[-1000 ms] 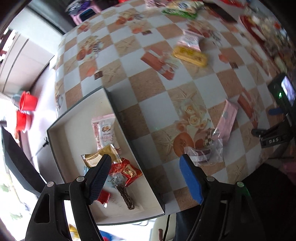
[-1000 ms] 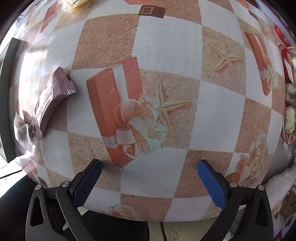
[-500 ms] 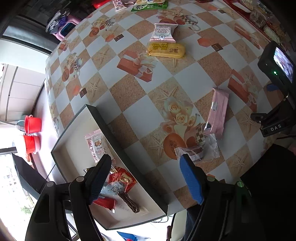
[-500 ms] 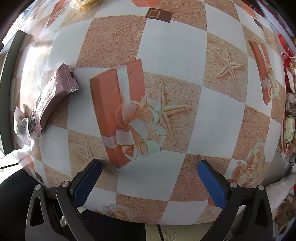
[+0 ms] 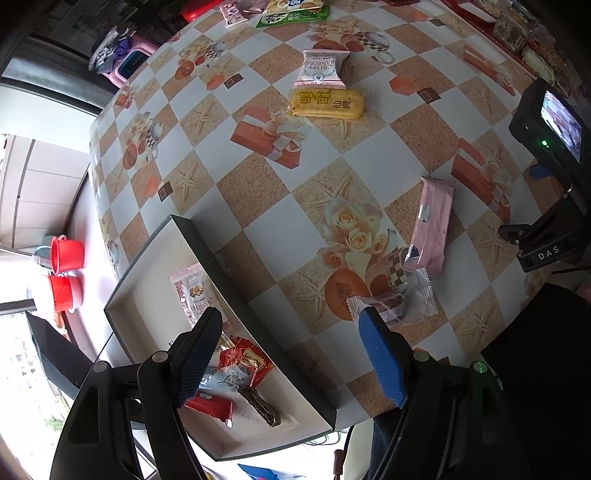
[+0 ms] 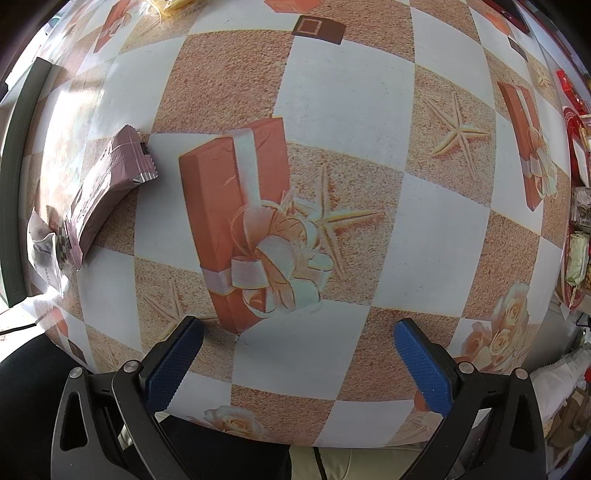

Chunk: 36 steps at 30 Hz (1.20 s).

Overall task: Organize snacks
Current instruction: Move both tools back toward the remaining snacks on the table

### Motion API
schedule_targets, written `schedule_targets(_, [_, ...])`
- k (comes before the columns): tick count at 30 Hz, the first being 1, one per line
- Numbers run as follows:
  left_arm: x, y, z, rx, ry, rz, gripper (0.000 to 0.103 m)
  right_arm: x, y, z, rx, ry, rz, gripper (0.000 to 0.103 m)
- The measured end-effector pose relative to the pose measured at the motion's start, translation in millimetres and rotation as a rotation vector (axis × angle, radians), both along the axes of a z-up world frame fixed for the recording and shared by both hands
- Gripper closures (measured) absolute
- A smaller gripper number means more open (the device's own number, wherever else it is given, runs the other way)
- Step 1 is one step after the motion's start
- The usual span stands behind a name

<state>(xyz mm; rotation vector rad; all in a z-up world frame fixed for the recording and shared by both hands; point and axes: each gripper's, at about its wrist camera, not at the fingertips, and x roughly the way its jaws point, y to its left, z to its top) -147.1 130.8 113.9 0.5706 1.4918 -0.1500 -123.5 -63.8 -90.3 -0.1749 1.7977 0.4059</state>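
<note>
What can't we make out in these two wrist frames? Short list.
- Left wrist: the left finger covers part of the snacks in the tray.
- Left wrist: the right finger covers one end of the clear-wrapped candy.
- Left wrist: snacks along the table's far edge are cut off and too small to read.
- Right wrist: the tray shows only as a rim at the left edge, contents hidden.
</note>
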Motion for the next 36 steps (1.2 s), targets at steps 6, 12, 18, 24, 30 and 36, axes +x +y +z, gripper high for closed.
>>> schedule_targets(6, [-8.2,-7.3,-2.5,-0.030,0.020,-0.041,0.023,0.0,0.7,-0.4,0.005,-0.016,-0.001,0.000])
schedule_targets(12, [-33.1,-39.2,-15.2,-0.037,0.046,-0.263,0.023,-0.9,-0.6,2.2,0.011,-0.038,-0.010,0.000])
schedule_targets(18, [-57.4,-73.4,-55.1,0.001,0.094,-0.487,0.022,-1.1,-1.0,4.2,0.016,-0.054,-0.009,0.000])
schedule_targets(24, [-42.3,-66.3,-97.5,0.086,0.060,-0.429,0.013,1.6,-1.2,4.2,0.011,-0.039,0.002,0.000])
schedule_targets(30, [38.5,-36.2,-87.9,-0.015,0.032,-0.074,0.013,2.1,-2.1,3.4,0.013,-0.042,0.003,0.000])
schedule_targets(36, [59.9,9.1,-53.0,-0.187,0.034,0.144,0.013,0.9,-2.8,3.9,0.014,-0.046,0.002,0.000])
